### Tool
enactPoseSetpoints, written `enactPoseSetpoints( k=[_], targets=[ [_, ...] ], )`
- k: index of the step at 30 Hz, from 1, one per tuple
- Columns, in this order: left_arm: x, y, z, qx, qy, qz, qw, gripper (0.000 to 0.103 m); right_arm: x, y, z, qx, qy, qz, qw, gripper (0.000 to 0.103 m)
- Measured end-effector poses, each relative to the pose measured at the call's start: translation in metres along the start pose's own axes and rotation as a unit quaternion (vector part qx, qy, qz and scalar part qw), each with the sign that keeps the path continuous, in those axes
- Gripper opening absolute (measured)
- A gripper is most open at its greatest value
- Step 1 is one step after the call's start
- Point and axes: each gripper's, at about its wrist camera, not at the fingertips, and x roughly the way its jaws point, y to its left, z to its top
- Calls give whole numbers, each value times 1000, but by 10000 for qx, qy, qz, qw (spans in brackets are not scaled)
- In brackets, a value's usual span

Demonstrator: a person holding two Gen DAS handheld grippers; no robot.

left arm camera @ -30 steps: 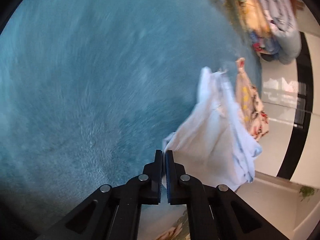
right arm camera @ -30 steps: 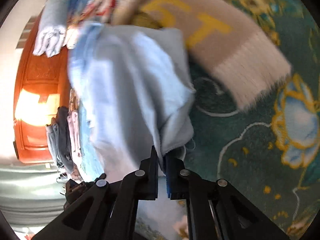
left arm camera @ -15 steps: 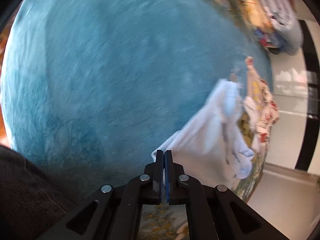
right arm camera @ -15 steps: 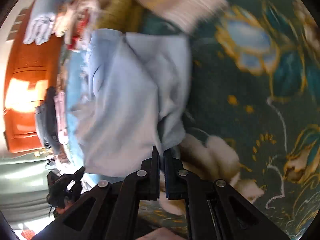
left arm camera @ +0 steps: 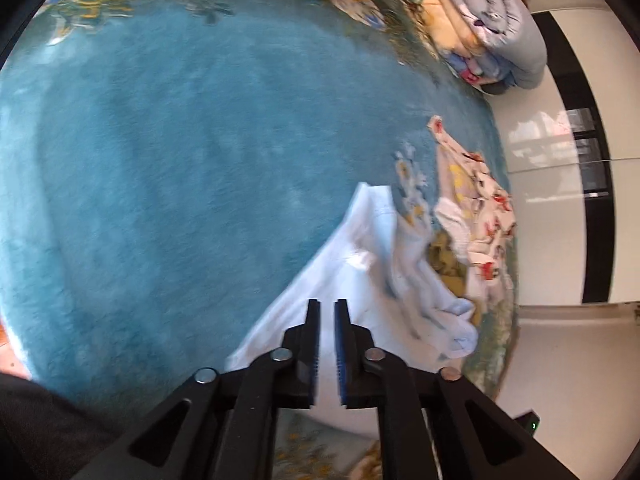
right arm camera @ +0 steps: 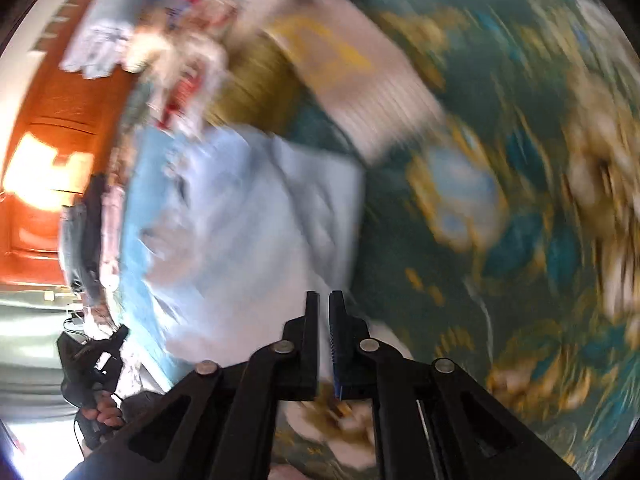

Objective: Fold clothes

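Down in the left wrist view, the left gripper [left arm camera: 327, 320] hangs over a pale blue garment [left arm camera: 360, 280] that lies crumpled on a blue rug [left arm camera: 180, 152]; its jaws are opening, a narrow gap shows between them, and they grip no cloth. Just beside the garment lies a flowered cloth [left arm camera: 476, 208], and folded blankets [left arm camera: 484, 20] are stacked at the rug's far edge. The right wrist view is blurred: the right gripper [right arm camera: 324, 312] is also opening, released, above the same pale blue garment [right arm camera: 248, 220] on the flowered part of the rug [right arm camera: 500, 240], near a beige knit with yellow letters [right arm camera: 352, 72]. At lower left, a hand [right arm camera: 100, 412] holds the other gripper's handle.
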Motion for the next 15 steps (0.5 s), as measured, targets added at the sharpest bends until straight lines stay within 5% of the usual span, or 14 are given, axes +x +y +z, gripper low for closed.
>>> enactPoseSetpoints(
  k=[1,2,12,15],
  targets=[
    [3,-1,3,-105,68,-129,9998,29,0,6,11,-28,-121,71,9999,36],
    [4,-2,6,-196,129,-232,9995,35,5,12,21,-10,-196,130,9997,44],
    [66,-52,38,-23,557,-13,9984,36,71,45,61,175,-64,264,9995,43],
    [88,-57,50,8,679,307,9972,36,79,48,66,201,30,230,9995,21]
  ],
)
